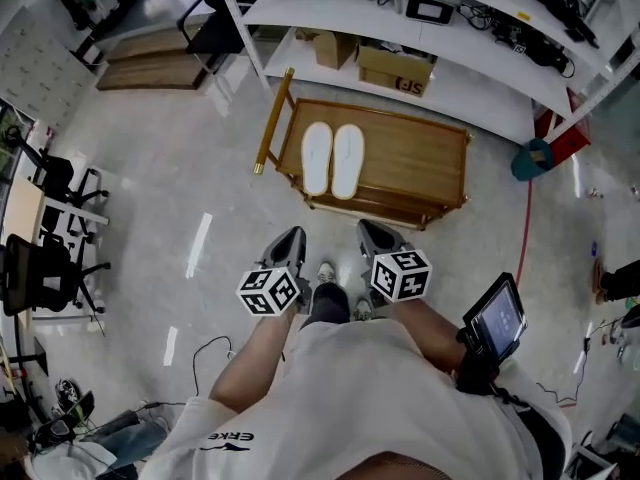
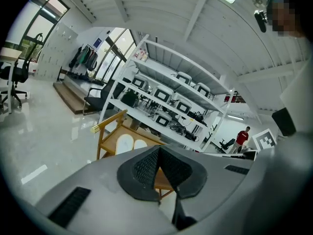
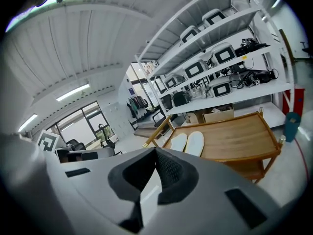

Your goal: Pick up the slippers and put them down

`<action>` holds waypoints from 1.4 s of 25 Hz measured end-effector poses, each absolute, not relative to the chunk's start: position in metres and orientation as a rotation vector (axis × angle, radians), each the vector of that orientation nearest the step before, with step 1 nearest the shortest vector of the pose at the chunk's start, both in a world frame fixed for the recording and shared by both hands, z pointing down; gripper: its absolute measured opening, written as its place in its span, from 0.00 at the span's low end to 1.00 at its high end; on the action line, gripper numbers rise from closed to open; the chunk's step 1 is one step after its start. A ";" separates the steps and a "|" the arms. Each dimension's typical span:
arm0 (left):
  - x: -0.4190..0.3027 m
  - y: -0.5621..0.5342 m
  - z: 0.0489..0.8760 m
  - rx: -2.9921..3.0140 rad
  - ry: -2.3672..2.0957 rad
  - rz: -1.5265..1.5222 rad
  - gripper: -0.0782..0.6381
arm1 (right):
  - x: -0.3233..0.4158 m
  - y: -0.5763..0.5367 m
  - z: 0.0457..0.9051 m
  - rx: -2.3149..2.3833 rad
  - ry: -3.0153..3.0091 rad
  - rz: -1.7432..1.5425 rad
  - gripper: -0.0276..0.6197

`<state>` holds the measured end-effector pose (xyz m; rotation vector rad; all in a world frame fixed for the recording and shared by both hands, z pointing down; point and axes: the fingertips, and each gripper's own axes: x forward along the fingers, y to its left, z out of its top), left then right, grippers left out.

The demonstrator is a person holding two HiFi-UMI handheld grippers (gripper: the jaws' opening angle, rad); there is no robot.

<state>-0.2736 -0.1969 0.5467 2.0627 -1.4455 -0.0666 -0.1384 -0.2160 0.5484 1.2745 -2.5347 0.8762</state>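
1. The pair of white slippers (image 1: 333,158) lies side by side on top of the wooden cart (image 1: 425,158), over at its 9 o'clock end.
2. The left gripper (image 1: 292,240) has its jaws pinched fully together and isn't holding anything.
3. Same deal for the right gripper (image 1: 372,234): tips meet, empty.
4. Both grippers sit side by side in front of the person and point to 12 o'clock at the cart, well apart from the slippers.
5. A white shelving rack (image 1: 400,18) stands past the cart, also at 12 o'clock.
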 end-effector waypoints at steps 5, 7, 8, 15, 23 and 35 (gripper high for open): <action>-0.284 -0.237 0.570 2.046 -1.387 -0.010 0.11 | -0.144 -0.253 0.566 1.319 -2.461 0.897 0.04; -0.288 -0.252 0.582 2.038 -1.366 0.015 0.11 | -0.146 -0.269 0.577 1.339 -2.427 0.912 0.04; -0.291 -0.260 0.588 2.032 -1.357 0.027 0.11 | -0.147 -0.276 0.583 1.347 -2.409 0.922 0.04; -0.311 -0.305 0.630 1.981 -1.309 0.098 0.11 | -0.159 -0.315 0.628 1.394 -2.290 1.022 0.04; -0.317 -0.332 0.678 1.919 -1.254 0.154 0.11 | -0.163 -0.335 0.672 1.452 -2.195 1.129 0.04; -0.309 -0.351 0.751 1.880 -1.133 0.245 0.12 | -0.154 -0.350 0.741 1.468 -2.049 1.296 0.04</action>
